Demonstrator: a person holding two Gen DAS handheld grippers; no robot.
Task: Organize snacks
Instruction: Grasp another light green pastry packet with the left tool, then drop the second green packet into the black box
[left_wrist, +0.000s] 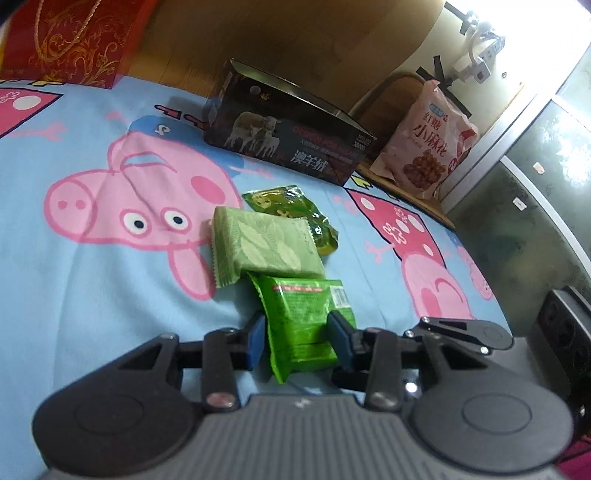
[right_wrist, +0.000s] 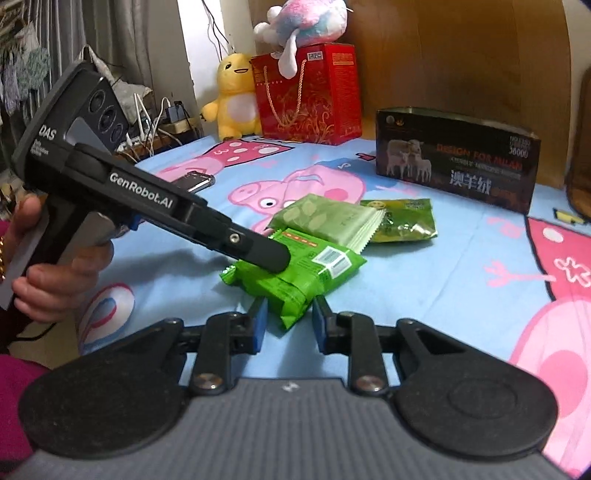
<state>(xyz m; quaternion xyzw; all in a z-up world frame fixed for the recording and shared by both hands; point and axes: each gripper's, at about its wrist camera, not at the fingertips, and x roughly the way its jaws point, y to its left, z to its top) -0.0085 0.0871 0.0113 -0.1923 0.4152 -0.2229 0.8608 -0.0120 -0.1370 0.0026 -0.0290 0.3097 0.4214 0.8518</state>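
The left hand-held gripper (left_wrist: 297, 338) has its blue pads on either side of the bright green snack packet (left_wrist: 306, 325), pinching it by its flanks; in the right wrist view the same tool (right_wrist: 271, 258) reaches in from the left, gripped by a hand (right_wrist: 55, 266), with its dark finger lying across the bright green snack packet (right_wrist: 314, 273). The right hand-held gripper (right_wrist: 288, 321) is spread, its pads flanking the near corner of that packet without clearly touching it. The packet lies on the bed sheet (left_wrist: 92, 295), light blue with pink cartoon pigs. Just beyond it, overlapping its far end, lies a pale green leaf-patterned packet (left_wrist: 262, 245), and touching that one's far side is a dark green crinkled packet (left_wrist: 295, 214). Farther back stands a dark box with sheep pictures (left_wrist: 284, 133), open at the top. A pink snack bag (left_wrist: 428, 140) leans beyond the bed's edge. A red gift box (right_wrist: 310, 96), a yellow plush toy (right_wrist: 232, 99) and a pastel plush toy (right_wrist: 303, 26) sit near the headboard.
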